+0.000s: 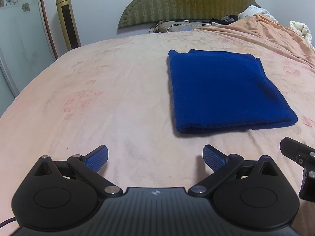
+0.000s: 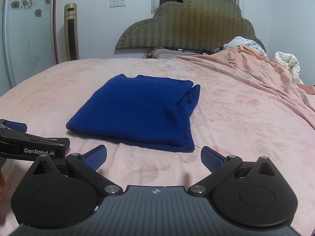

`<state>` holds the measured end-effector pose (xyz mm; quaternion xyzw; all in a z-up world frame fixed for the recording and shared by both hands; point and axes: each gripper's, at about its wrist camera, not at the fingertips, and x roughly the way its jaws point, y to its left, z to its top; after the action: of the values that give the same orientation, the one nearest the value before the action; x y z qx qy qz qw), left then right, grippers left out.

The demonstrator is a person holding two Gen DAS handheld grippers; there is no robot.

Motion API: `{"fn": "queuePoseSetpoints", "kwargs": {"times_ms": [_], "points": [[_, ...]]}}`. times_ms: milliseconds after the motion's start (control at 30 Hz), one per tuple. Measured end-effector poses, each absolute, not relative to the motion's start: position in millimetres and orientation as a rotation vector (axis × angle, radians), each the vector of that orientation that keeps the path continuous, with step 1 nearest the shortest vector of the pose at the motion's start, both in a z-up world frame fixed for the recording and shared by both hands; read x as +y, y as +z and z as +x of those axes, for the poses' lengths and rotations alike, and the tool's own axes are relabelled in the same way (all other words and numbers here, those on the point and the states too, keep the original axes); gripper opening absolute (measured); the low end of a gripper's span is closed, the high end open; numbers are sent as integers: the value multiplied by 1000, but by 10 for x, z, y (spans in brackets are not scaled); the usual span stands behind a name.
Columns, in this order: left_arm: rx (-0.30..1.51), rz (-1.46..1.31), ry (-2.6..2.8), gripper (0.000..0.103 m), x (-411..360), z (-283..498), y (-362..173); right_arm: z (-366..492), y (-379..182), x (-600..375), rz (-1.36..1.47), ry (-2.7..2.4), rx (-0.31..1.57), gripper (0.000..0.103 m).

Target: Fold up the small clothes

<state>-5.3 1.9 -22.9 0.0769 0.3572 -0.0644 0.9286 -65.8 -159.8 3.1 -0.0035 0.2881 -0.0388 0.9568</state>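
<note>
A dark blue cloth (image 1: pixel 222 90) lies folded into a thick rectangle on the pink bed sheet (image 1: pixel 98 98). In the left wrist view it sits ahead and to the right of my left gripper (image 1: pixel 155 158), which is open, with nothing between its blue pads. In the right wrist view the blue cloth (image 2: pixel 135 112) lies just ahead and slightly left of my right gripper (image 2: pixel 154 158), also open and holding nothing. Both grippers hover near the bed's front, short of the cloth. The left gripper's side (image 2: pixel 29 147) shows at the right view's left edge.
A green padded headboard (image 2: pixel 189 23) stands at the far end, with a pillow (image 2: pixel 163 54) and rumpled bedding (image 2: pixel 256 64) heaped at the back right. A gold tower fan (image 1: pixel 67 21) stands by the wall at left, next to a flowered wardrobe door (image 2: pixel 25 31).
</note>
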Motion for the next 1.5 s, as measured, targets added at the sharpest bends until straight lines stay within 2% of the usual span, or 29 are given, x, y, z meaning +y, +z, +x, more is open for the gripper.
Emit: {"fn": "queuePoseSetpoints", "kwargs": {"times_ms": [1500], "points": [[739, 165, -119, 103, 13, -57, -244, -626, -11, -1618, 47, -83, 628, 103]]}}
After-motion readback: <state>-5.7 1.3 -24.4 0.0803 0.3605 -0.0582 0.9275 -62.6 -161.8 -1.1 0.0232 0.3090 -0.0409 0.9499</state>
